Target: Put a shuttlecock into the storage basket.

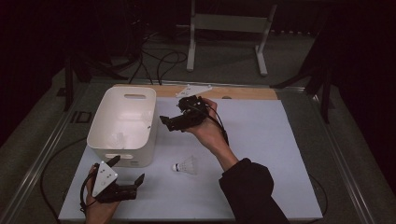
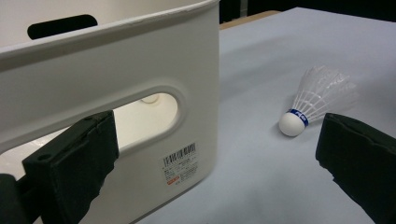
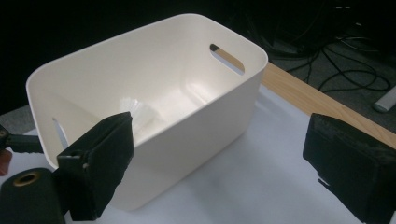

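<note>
A white plastic bin (image 1: pixel 123 122) with handle slots stands at the left of the white table sheet (image 1: pixel 271 149). One shuttlecock (image 1: pixel 119 138) lies inside it, seen as pale feathers (image 3: pixel 137 112) in the right gripper view. A second shuttlecock (image 1: pixel 185 165) lies on the sheet just right of the bin's near corner, cork to the left (image 2: pixel 317 100). My left gripper (image 1: pixel 127 171) rests low at the front beside the bin (image 2: pixel 116 84), open and empty (image 2: pixel 217 154). My right gripper (image 1: pixel 172 114) hovers to the right of the bin (image 3: pixel 154 93), pointed at it, open and empty (image 3: pixel 224 158).
A wooden strip (image 1: pixel 243 92) runs along the far edge of the sheet. Behind the table are a white metal stand (image 1: pixel 229 23) and loose cables (image 1: pixel 159 60) on the floor. A dark sleeve (image 1: pixel 250 191) crosses the front right of the sheet.
</note>
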Available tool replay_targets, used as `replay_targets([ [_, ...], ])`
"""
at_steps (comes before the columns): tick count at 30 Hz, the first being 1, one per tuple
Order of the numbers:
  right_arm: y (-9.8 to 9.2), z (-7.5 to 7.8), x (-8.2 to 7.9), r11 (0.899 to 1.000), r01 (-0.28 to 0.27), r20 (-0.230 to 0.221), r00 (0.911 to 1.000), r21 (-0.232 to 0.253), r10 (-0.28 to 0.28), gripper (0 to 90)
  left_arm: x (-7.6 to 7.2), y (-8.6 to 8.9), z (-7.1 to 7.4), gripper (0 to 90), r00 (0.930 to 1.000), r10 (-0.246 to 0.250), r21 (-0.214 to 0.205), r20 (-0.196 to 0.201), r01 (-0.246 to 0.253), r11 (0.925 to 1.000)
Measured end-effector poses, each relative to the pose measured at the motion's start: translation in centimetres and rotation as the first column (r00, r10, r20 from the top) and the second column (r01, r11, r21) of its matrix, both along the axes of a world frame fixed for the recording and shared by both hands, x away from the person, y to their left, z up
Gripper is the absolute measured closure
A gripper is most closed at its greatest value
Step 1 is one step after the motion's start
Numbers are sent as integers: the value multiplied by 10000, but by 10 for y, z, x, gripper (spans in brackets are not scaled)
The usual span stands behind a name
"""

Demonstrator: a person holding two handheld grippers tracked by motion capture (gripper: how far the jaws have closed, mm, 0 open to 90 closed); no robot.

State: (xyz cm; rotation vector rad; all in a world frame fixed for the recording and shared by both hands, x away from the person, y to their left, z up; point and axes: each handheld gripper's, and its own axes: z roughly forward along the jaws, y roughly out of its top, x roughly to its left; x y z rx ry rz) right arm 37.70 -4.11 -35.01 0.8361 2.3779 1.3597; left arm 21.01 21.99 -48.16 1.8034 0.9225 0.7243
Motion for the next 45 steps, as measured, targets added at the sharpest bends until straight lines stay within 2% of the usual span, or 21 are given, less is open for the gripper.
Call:
replay_targets([
  [24, -13, -17, -11, 9985, 187, 62, 9998, -515, -184, 84, 0, 1, 0, 0, 10000, 37, -4, 7, -37, 10000],
  [33, -23, -25, -14, 9982, 352, -122, 9993, -491, -358, 89, 0, 0, 0, 0, 10000, 28, 15, 0, -28, 10000],
  [45, -30, -35, -22, 9969, 306, -185, 9993, -728, -320, 90, 0, 1, 0, 0, 10000, 31, 25, -7, -31, 10000],
])
